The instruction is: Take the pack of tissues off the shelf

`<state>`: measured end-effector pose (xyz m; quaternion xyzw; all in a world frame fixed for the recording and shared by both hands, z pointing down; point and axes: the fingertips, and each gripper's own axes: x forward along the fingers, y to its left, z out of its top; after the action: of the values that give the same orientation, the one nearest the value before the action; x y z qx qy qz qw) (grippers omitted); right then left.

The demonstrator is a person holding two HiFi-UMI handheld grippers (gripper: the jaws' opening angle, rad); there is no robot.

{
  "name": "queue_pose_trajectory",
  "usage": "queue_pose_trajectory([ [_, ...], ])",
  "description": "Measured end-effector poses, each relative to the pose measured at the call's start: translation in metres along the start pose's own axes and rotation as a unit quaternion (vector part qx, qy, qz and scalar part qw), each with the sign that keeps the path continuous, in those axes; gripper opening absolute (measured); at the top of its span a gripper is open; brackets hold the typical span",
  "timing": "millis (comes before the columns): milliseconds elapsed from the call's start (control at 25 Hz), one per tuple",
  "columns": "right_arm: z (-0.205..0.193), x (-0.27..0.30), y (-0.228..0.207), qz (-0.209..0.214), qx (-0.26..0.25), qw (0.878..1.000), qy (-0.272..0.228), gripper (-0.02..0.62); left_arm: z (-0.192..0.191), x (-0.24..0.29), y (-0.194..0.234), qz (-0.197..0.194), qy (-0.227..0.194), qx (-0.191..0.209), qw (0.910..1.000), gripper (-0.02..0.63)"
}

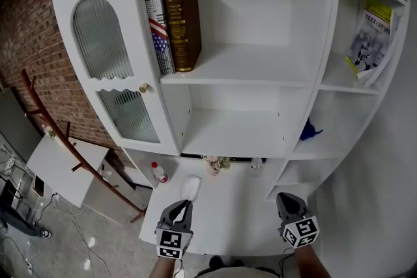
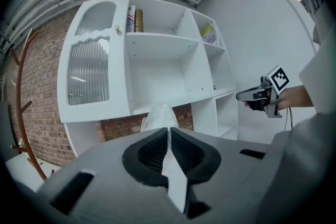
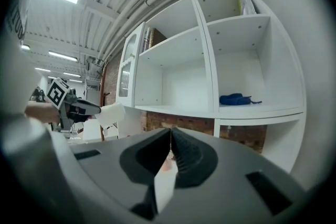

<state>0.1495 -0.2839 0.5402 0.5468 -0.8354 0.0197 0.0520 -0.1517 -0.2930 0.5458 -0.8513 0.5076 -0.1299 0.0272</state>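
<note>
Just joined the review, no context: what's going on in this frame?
A person with a gripper in each hand stands at a white shelf unit. The left gripper is shut on the edge of the pack of tissues and holds it in the air in front of the unit, above the counter, so the pack is off the shelf. The right gripper is shut and empty. Books and a blue item sit on the shelves.
</note>
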Motion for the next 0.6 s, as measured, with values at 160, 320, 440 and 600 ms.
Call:
queue_pose_trajectory([
  [160,0.0029,0.0005,0.0015,0.004,-0.007,1.000,-0.003,0.029,0.0009,0.0017,-0.0013,-0.002,0.000,0.003,1.0000,0.035],
  [320,0.0049,0.0017,0.0032,0.006,-0.004,1.000,-0.006,0.029,0.0008,0.0016,-0.0014,-0.003,0.000,0.005,1.0000,0.035],
  [440,0.0051,0.0014,0.0037,0.008,-0.003,1.000,-0.006,0.029,0.0017,0.0011,-0.0022,-0.004,0.000,0.005,1.0000,0.035],
  [600,0.0075,0.0015,0.0049,0.010,-0.003,1.000,-0.007,0.029,0.0032,0.0010,-0.0030,-0.005,0.000,0.006,1.0000,0.037],
])
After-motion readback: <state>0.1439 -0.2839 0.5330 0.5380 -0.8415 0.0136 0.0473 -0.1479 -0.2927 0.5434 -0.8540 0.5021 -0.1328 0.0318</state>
